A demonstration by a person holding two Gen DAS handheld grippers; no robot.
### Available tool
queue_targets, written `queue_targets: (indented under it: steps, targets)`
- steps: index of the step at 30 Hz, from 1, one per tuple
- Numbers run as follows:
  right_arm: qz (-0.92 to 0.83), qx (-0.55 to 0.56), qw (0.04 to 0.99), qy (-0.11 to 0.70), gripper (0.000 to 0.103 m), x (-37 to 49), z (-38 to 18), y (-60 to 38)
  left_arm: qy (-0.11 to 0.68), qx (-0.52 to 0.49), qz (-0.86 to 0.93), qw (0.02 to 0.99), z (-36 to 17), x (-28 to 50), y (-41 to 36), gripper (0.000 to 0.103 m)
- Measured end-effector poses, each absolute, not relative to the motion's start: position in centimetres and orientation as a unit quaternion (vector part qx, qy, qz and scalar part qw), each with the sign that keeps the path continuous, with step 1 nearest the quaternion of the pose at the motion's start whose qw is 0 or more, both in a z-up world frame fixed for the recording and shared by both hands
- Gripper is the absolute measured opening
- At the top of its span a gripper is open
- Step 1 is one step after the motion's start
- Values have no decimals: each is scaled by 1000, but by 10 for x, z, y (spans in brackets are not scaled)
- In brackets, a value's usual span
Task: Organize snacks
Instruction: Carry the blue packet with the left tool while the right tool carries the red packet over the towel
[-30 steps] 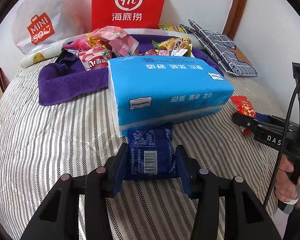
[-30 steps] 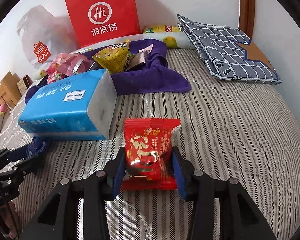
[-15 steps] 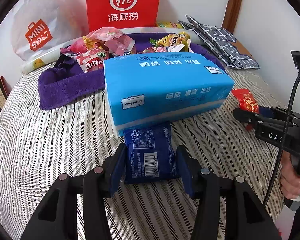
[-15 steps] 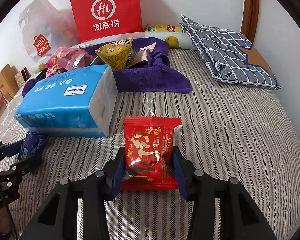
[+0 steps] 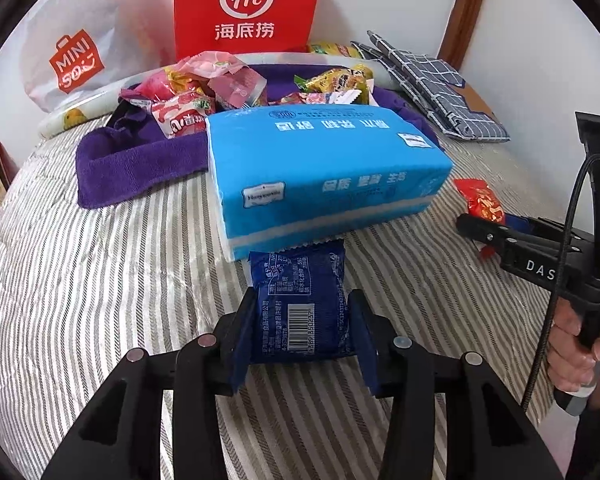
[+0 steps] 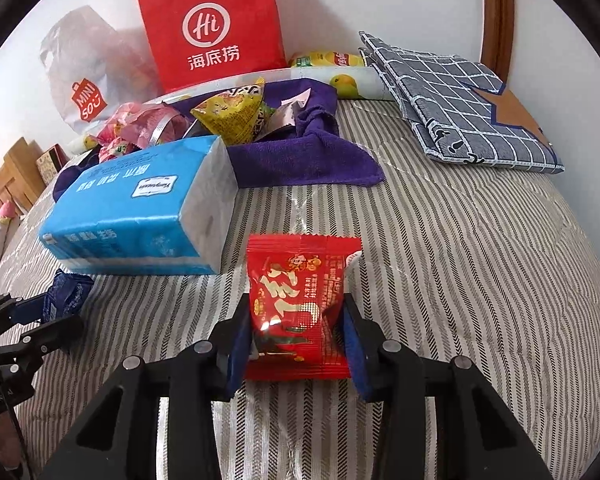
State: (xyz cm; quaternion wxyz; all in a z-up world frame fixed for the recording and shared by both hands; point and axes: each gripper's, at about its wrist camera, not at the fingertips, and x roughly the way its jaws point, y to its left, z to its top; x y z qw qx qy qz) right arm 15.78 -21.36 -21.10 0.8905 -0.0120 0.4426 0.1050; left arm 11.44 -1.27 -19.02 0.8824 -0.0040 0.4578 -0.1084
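My left gripper (image 5: 302, 304) is shut on a dark blue snack packet (image 5: 298, 280), barcode side up, and its jaws are closing tight on the packet's sides. The packet's far end touches a blue tissue pack (image 5: 320, 172) on the striped bed. My right gripper (image 6: 296, 312) holds a red snack packet (image 6: 296, 296) between its pads, with the jaws closing and pinching its lower half. In the left wrist view the right gripper (image 5: 480, 232) and the red packet (image 5: 482, 202) are at the right. In the right wrist view the left gripper (image 6: 40, 316) is at the lower left.
A purple towel (image 5: 132, 164) behind the tissue pack carries a pile of several snack packets (image 5: 204, 88). A red paper bag (image 5: 248, 4) and a white plastic bag (image 5: 72, 52) lean on the wall. A checked cloth (image 6: 460, 96) lies at the back right. A hand (image 5: 572, 340) grips the right handle.
Both grippers keep their packets at about the same spots. The red packet's lower part looks pinched in a little more.
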Motion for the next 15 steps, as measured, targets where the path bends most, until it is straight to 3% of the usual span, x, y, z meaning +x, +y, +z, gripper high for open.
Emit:
queue_targets:
  steps: [15]
  targets:
    - [130,-22,906,403,40,118,-162,-199,450,-33,-128,883,-161,95,-9,43]
